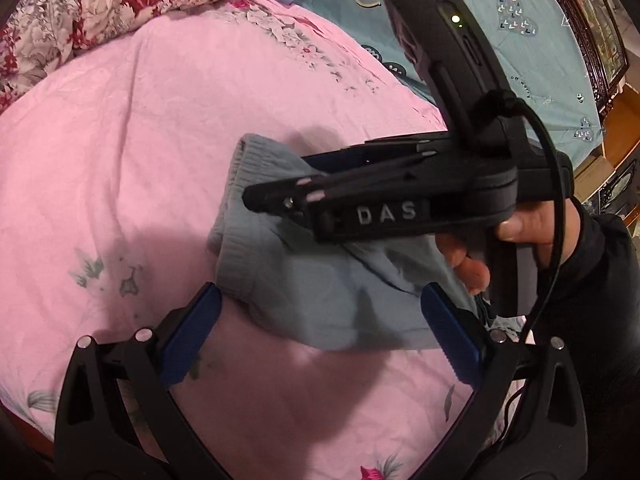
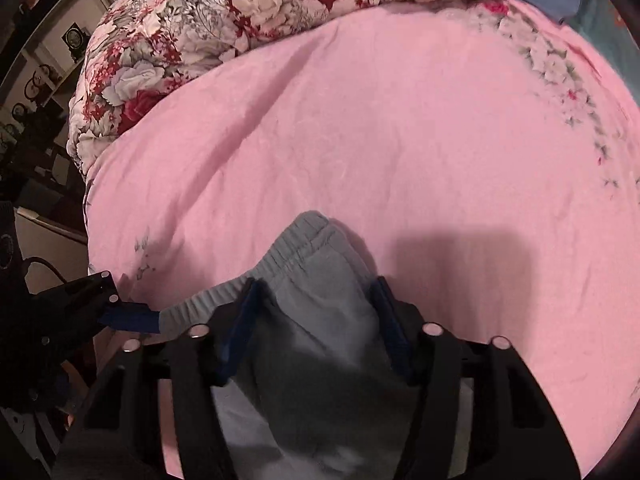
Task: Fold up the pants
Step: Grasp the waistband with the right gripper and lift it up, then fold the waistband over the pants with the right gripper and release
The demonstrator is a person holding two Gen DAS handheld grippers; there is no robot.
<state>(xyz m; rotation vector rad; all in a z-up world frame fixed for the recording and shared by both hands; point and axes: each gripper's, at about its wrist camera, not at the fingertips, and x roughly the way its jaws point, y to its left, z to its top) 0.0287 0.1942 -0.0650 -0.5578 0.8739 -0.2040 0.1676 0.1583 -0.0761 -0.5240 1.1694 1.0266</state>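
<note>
Grey-blue pants (image 1: 320, 292) with a ribbed waistband lie bunched on the pink bed sheet (image 1: 140, 140). My left gripper (image 1: 320, 320) is open, its blue fingers (image 1: 192, 336) spread to either side of the cloth's near edge. My right gripper (image 1: 280, 196) reaches in from the right over the pants. In the right wrist view the pants (image 2: 316, 320) fill the gap of the right gripper (image 2: 316, 308), whose blue pads (image 2: 240, 328) stand apart around the bunched cloth near the waistband. The left gripper's blue tip (image 2: 128, 316) touches the waistband end at the left.
A rolled floral quilt (image 2: 240, 20) lies along the far side of the bed. A teal patterned sheet (image 1: 500, 20) lies at the right. Dark wooden furniture (image 1: 600, 40) stands beyond the bed's right edge. Shelves with clocks (image 2: 48, 64) stand at the left.
</note>
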